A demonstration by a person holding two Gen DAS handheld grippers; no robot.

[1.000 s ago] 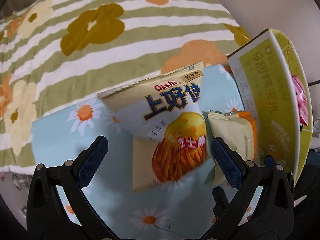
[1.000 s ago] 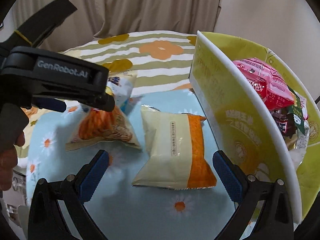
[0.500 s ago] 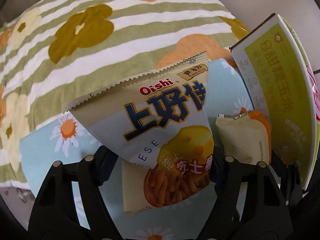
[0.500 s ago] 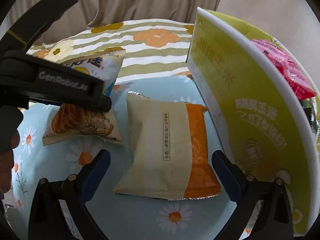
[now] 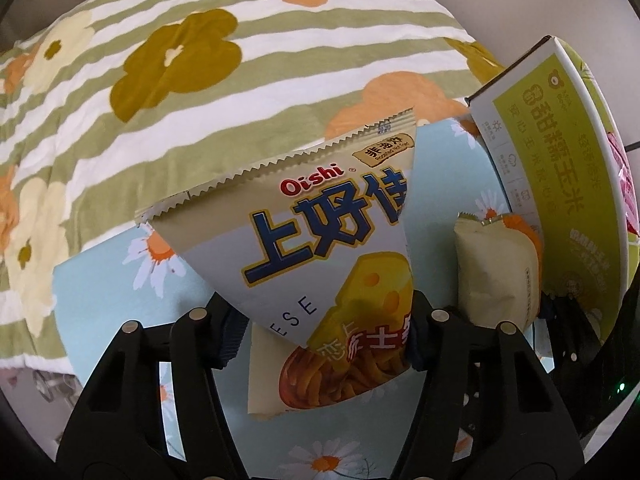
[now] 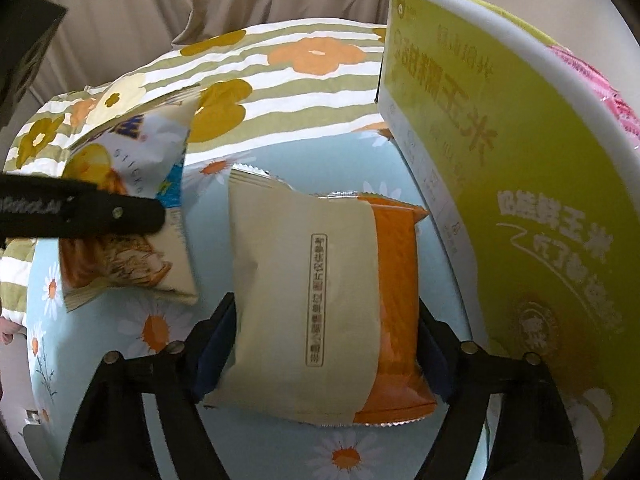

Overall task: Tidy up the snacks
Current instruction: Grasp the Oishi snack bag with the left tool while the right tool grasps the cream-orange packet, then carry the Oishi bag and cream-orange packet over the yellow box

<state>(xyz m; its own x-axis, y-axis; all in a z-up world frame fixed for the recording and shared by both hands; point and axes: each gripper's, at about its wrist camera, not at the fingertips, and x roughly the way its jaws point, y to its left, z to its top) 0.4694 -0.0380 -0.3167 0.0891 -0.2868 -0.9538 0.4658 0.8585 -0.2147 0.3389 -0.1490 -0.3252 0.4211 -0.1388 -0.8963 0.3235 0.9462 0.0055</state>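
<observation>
- Left tongs [image 5: 324, 330], jaws just closing, pinch the Oishi cheese-stick bag [image 5: 320, 248] left of the yellow box [image 6: 520, 184].
- Right tongs [image 6: 326, 350] close onto the beige-orange packet [image 6: 320, 292] beside that box (already holding pink snacks).
- Next, likely: lift both over its wall.

1. On the cheese-stick bag [image 5: 320, 256] in front of you, read the red brand "Oishi" above big blue characters "上好佳".
2. Lower on that bag you see the letters "ESE", the rest hidden, and red-backed characters including "士"; a small brown badge near its top corner reads "非油炸".
3. On the yellow-green box [image 5: 560, 184] at your right, large characters read "甜糯玉米"; the smaller print on it is too small for you to read.
4. On the beige and orange packet [image 6: 316, 308], a framed vertical line of characters is too blurred to read.
5. On the black arm of the left gripper [image 6: 80, 216], as your right wrist view shows it, white lettering is partly cut off and blurred.
</observation>
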